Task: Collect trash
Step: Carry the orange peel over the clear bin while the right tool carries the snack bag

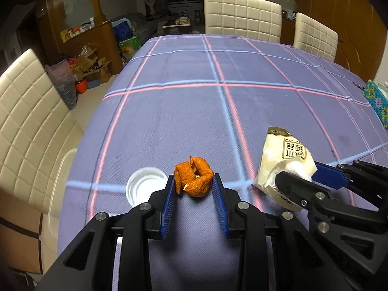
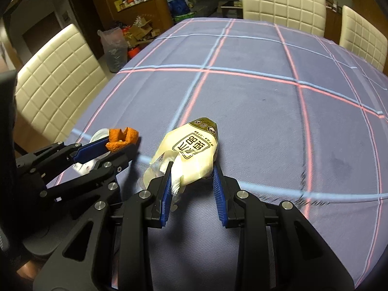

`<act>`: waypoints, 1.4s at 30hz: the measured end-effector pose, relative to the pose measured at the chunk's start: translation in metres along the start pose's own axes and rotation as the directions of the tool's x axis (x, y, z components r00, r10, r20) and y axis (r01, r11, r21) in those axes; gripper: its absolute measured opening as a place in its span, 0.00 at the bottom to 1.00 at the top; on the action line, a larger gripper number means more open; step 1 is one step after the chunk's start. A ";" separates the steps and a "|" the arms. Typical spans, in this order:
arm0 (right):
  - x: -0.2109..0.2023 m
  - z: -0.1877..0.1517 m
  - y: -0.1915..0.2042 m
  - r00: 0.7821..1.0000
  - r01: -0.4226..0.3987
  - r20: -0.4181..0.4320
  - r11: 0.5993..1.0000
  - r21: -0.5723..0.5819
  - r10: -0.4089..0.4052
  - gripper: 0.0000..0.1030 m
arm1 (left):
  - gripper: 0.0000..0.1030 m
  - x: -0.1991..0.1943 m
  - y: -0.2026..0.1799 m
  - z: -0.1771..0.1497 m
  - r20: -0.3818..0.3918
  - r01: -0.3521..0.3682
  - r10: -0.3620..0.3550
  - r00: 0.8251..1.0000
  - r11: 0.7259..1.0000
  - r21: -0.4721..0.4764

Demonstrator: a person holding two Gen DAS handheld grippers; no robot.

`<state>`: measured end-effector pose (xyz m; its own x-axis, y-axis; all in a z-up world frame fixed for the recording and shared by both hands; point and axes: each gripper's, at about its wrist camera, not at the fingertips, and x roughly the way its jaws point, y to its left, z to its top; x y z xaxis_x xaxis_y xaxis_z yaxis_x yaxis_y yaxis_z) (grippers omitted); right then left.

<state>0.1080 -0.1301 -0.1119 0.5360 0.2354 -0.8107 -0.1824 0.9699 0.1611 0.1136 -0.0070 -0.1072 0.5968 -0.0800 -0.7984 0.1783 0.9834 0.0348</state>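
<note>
both tongs loaded | left tongs (image 1: 194, 181) grip orange peel (image 1: 193, 179) | right tongs (image 2: 192, 173) grip cream wrapper (image 2: 191, 150)

We see only part of the white lid (image 1: 144, 187); the left gripper (image 1: 194, 184) hides its near edge. The beaded item (image 1: 377, 104) is cut off by the picture's right edge.
</note>
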 end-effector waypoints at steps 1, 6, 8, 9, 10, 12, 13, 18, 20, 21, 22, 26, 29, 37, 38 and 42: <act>-0.001 -0.002 0.005 1.000 -0.005 -0.002 1.000 -0.009 0.005 0.31 | 0.29 -0.001 0.004 -0.003 -0.002 -0.004 0.004 1.000 1.000 -0.009; 0.000 -0.007 0.030 1.000 -0.029 -0.011 0.998 -0.049 0.028 0.31 | 0.29 -0.007 0.026 -0.013 0.004 -0.025 0.026 1.000 0.999 -0.047; 0.002 -0.008 0.042 0.999 -0.042 -0.016 0.997 -0.069 0.041 0.31 | 0.29 -0.009 0.035 -0.017 0.006 -0.033 0.034 0.999 0.997 -0.063; 0.002 -0.008 0.047 0.999 -0.046 -0.018 0.996 -0.078 0.044 0.31 | 0.29 -0.010 0.042 -0.020 0.007 -0.038 0.039 0.999 0.997 -0.074; 0.004 -0.007 0.054 0.999 -0.051 -0.020 0.994 -0.092 0.049 0.31 | 0.29 -0.011 0.047 -0.021 0.007 -0.042 0.043 0.999 0.996 -0.083; 0.006 -0.007 0.064 0.998 -0.060 -0.024 0.992 -0.113 0.057 0.31 | 0.29 -0.013 0.061 -0.025 0.007 -0.054 0.055 0.998 0.993 -0.106; 0.007 -0.006 0.070 0.998 -0.064 -0.025 0.990 -0.126 0.062 0.31 | 0.29 -0.013 0.066 -0.025 0.007 -0.058 0.059 0.998 0.992 -0.115; 0.015 0.000 0.097 0.996 -0.084 -0.027 0.981 -0.176 0.080 0.31 | 0.29 -0.015 0.095 -0.028 0.007 -0.079 0.081 0.997 0.983 -0.166; 0.018 0.005 0.107 0.996 -0.089 -0.028 0.977 -0.194 0.085 0.31 | 0.29 -0.016 0.104 -0.029 0.012 -0.088 0.092 0.996 0.980 -0.177; 0.020 0.007 0.112 0.996 -0.094 -0.029 0.975 -0.204 0.090 0.31 | 0.29 -0.017 0.110 -0.029 0.015 -0.098 0.103 0.995 0.978 -0.184; 0.022 0.009 0.115 0.995 -0.099 -0.031 0.973 -0.210 0.095 0.31 | 0.29 -0.017 0.114 -0.029 0.016 -0.103 0.108 0.994 0.976 -0.190; 0.033 0.015 0.132 0.993 -0.120 -0.044 0.966 -0.228 0.112 0.31 | 0.29 -0.020 0.133 -0.029 0.026 -0.122 0.131 0.991 0.968 -0.218; 0.040 0.019 0.141 0.991 -0.131 -0.053 0.962 -0.238 0.122 0.31 | 0.29 -0.020 0.144 -0.029 0.028 -0.134 0.144 0.989 0.964 -0.231; 0.050 0.032 0.164 0.989 -0.148 -0.056 0.951 -0.270 0.138 0.31 | 0.29 -0.015 0.171 -0.028 0.020 -0.148 0.159 0.987 0.951 -0.271; 0.051 0.033 0.167 0.989 -0.148 -0.054 0.950 -0.275 0.138 0.31 | 0.29 -0.015 0.173 -0.028 0.021 -0.149 0.161 0.987 0.950 -0.273; 0.053 0.038 0.177 0.988 -0.153 -0.050 0.945 -0.290 0.145 0.31 | 0.29 -0.013 0.185 -0.028 0.020 -0.155 0.168 0.986 0.945 -0.288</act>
<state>0.1355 0.0562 -0.1045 0.4625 0.3698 -0.8058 -0.4934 0.8625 0.1127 0.1166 0.1806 -0.1069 0.6341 0.0827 -0.7688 -0.1495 0.9886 -0.0170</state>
